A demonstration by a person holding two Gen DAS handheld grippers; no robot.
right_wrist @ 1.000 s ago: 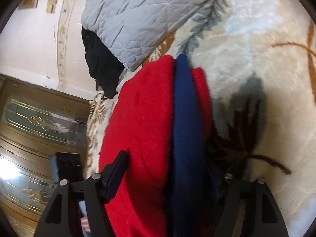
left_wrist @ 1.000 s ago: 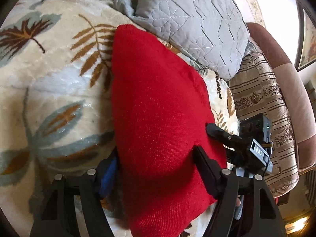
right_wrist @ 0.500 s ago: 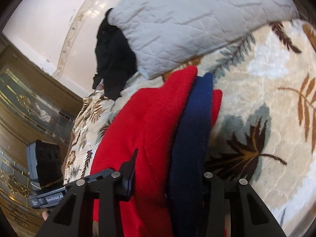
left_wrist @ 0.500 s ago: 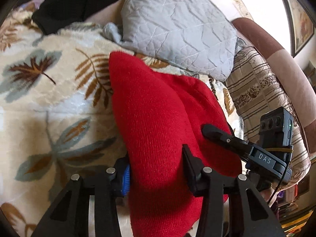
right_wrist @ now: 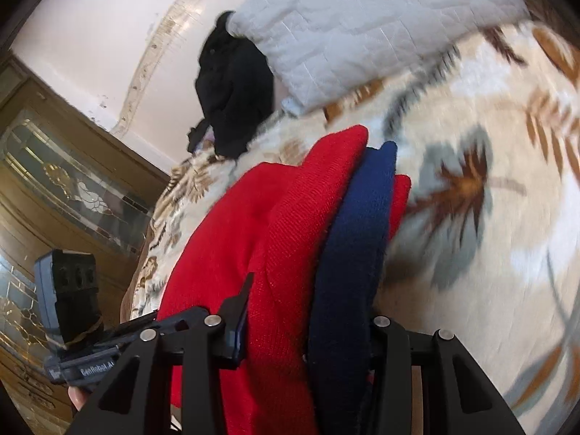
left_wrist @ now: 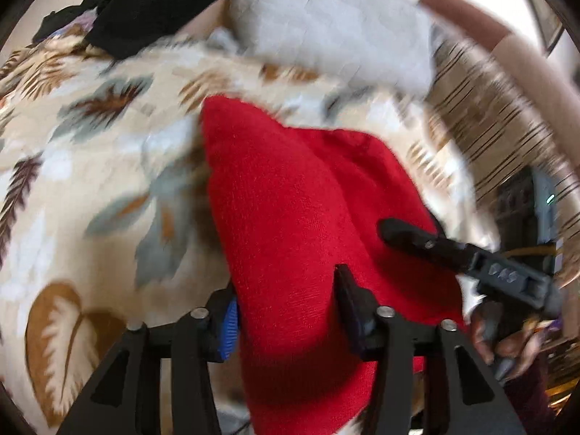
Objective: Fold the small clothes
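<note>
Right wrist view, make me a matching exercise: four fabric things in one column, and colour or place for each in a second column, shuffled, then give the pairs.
Things:
1. knitted garment
2. band along the garment
3. quilted cushion
4. blanket

Descriptions:
A. grey, at the top of the view
B. cream with a leaf print, under the garment
C. red, between the gripper's fingers
D. navy blue

Pairs: 1-C, 2-D, 3-A, 4-B

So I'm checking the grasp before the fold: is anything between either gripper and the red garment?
Nothing visible. The red garment already sits between the left gripper jaws, which are opening, and the right gripper is clamped on it.
</note>
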